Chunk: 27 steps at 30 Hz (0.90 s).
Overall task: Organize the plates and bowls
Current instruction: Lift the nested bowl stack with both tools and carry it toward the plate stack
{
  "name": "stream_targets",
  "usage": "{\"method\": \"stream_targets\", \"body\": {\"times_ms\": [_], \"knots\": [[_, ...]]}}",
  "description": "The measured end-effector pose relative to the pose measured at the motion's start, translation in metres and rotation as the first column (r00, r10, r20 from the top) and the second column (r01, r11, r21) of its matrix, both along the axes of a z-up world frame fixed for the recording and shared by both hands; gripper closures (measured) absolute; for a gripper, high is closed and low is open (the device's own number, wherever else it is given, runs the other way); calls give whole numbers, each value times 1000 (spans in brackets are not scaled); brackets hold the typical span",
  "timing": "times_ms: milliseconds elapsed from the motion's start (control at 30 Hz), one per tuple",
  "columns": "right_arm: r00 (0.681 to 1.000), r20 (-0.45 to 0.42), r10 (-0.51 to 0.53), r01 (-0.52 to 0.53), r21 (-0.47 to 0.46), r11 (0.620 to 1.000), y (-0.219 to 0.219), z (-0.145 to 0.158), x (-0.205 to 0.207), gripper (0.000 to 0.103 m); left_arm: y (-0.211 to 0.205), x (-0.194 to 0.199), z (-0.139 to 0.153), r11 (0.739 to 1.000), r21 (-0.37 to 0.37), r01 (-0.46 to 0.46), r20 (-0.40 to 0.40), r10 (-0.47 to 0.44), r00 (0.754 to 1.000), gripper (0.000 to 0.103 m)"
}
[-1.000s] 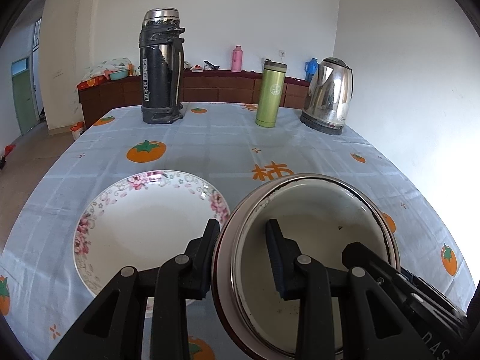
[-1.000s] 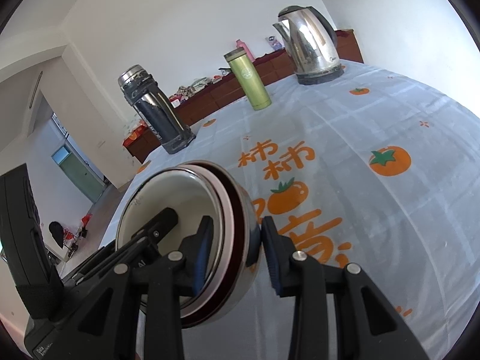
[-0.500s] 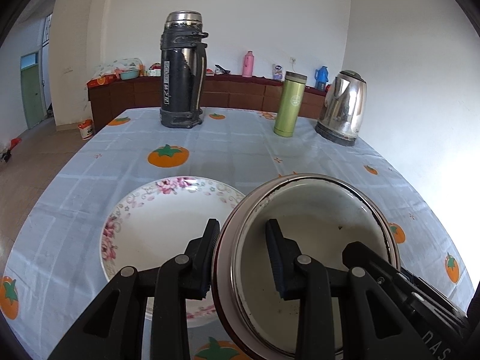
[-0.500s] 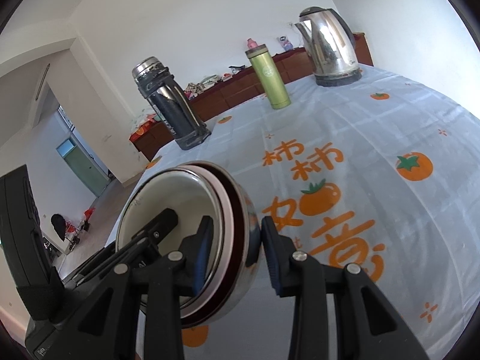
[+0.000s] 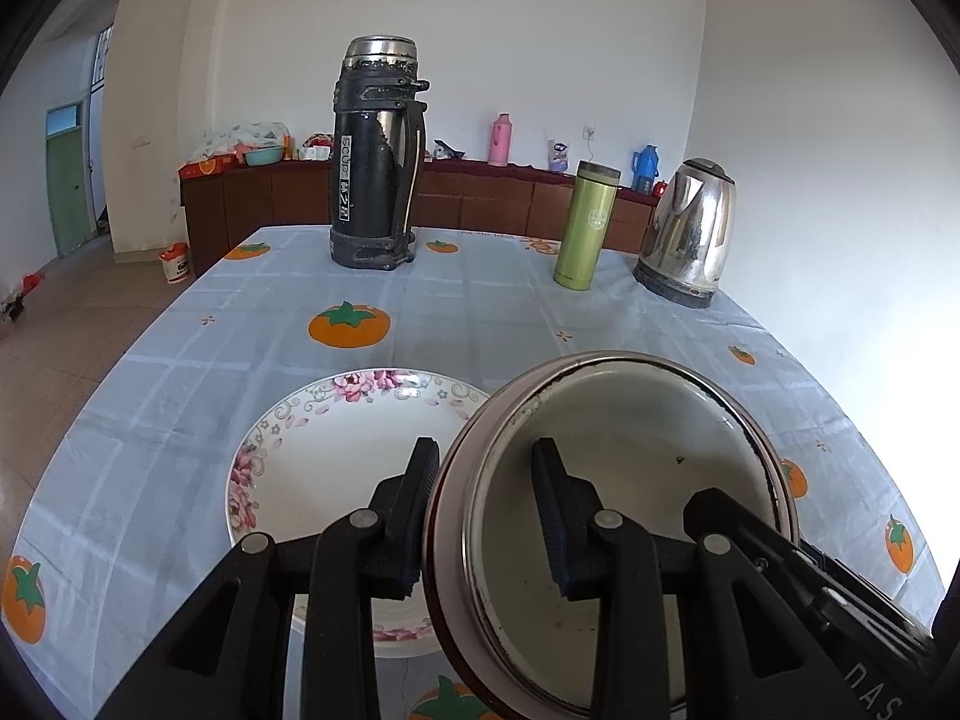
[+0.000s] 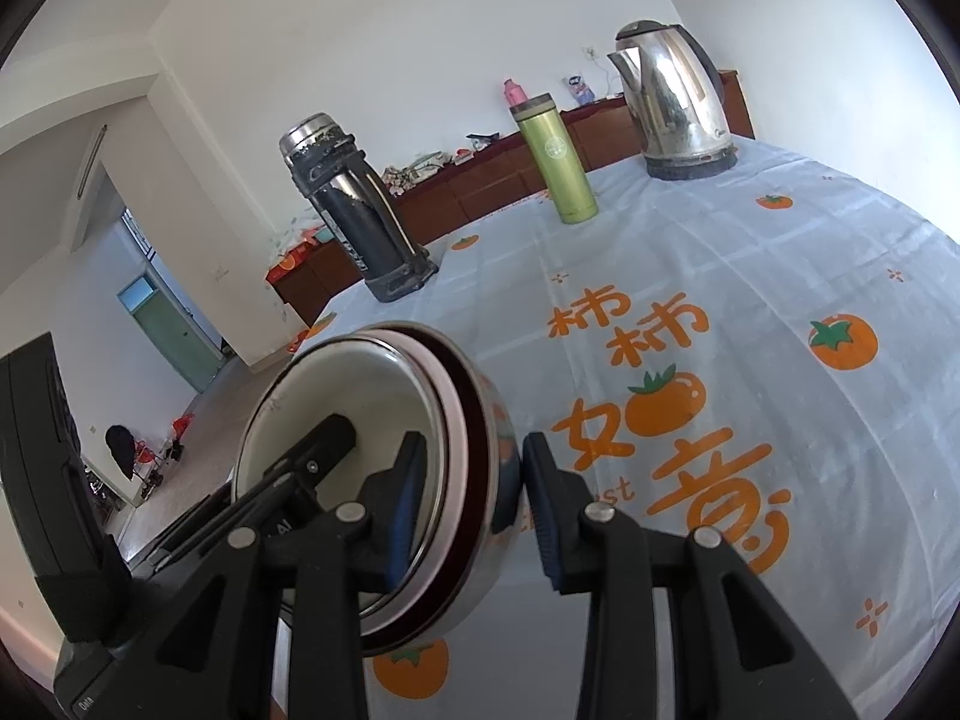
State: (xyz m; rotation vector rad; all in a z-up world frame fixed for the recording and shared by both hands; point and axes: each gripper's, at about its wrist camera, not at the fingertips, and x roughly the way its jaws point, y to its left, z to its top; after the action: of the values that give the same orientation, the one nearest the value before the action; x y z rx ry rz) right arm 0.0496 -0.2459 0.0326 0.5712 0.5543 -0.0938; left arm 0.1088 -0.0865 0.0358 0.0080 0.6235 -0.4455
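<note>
A metal bowl with a white inside and a dark red rim is held from two sides. My left gripper is shut on its left rim, one finger inside and one outside. My right gripper is shut on the opposite rim the same way, and it also shows at the lower right of the left wrist view. A white plate with pink flowers lies on the tablecloth to the left of the bowl. The bowl's left edge covers the plate's right rim.
Along the far side of the table stand a tall black flask, a green tumbler and a steel kettle. A wooden sideboard runs along the back wall. The table's left edge drops to the floor.
Both grippers have carried the bowl leftward, so it now overlaps more of the floral plate. Neither grip has changed.
</note>
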Motion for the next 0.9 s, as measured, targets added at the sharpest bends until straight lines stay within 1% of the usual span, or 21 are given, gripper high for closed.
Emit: {"method": "stream_targets", "body": {"times_ms": [167,433,900], "knots": [[1000,4,3,-3,-2,1000,4,3,-2,68,5,-3,2,1000,-5,-6,3,6,1000,69],[999,21,29,-29,-13,999,25,12,-4,68,24,-8,10,999,-11,-33,21,33,999,70],[993,35,116,-115,-9,993,64,16,20,68,68,5,15,993,-4,-119,32,119,992,69]]}}
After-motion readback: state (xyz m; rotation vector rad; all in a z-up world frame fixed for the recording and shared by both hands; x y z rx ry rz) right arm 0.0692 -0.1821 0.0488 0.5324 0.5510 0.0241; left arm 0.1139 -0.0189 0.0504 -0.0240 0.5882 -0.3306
